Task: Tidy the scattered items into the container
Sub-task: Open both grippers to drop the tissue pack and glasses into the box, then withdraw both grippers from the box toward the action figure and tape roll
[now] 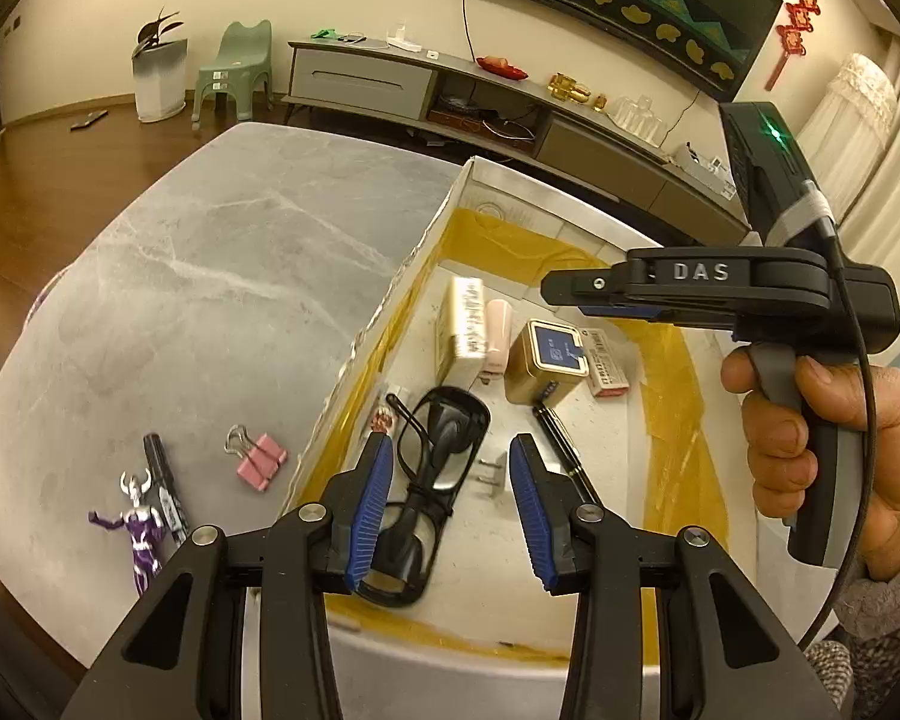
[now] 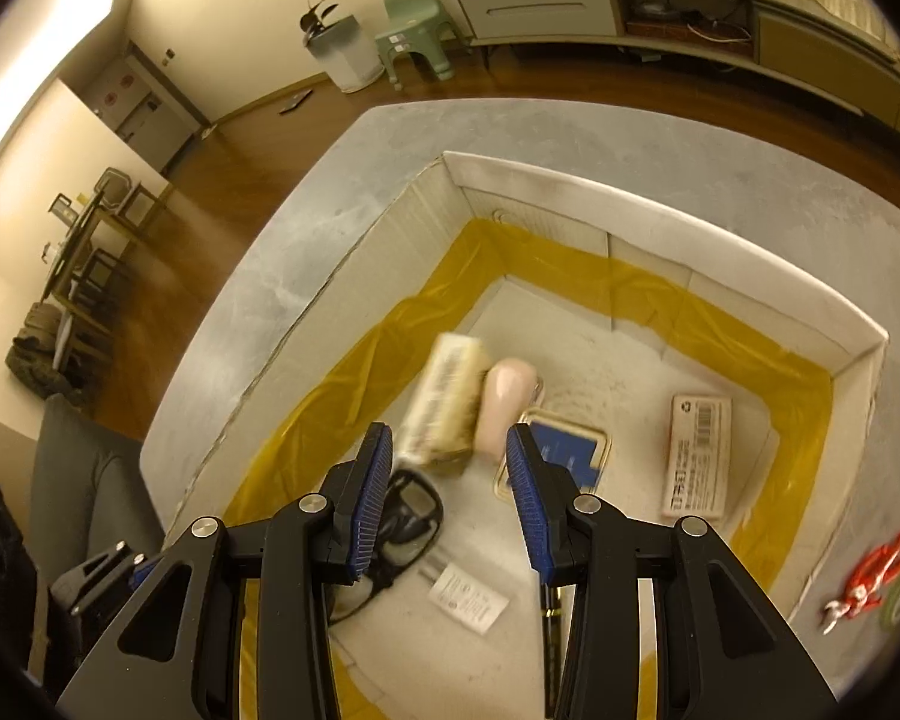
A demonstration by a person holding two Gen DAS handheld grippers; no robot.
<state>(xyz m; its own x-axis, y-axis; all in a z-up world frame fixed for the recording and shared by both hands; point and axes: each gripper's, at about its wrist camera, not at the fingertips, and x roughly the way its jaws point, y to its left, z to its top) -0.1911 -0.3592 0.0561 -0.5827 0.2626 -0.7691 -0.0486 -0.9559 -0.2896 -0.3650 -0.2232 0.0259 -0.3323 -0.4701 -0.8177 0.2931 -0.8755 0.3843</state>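
Both tongs hang over the white box on the grey desk, the left tongs spread wide and empty above the black glasses, the right tongs just as wide and empty. A cream carton, motion-blurred, sits in the box beside a pink tube and a gold tin. Out on the desk lie a pink binder clip, a purple figure touching a black marker, and a red figure.
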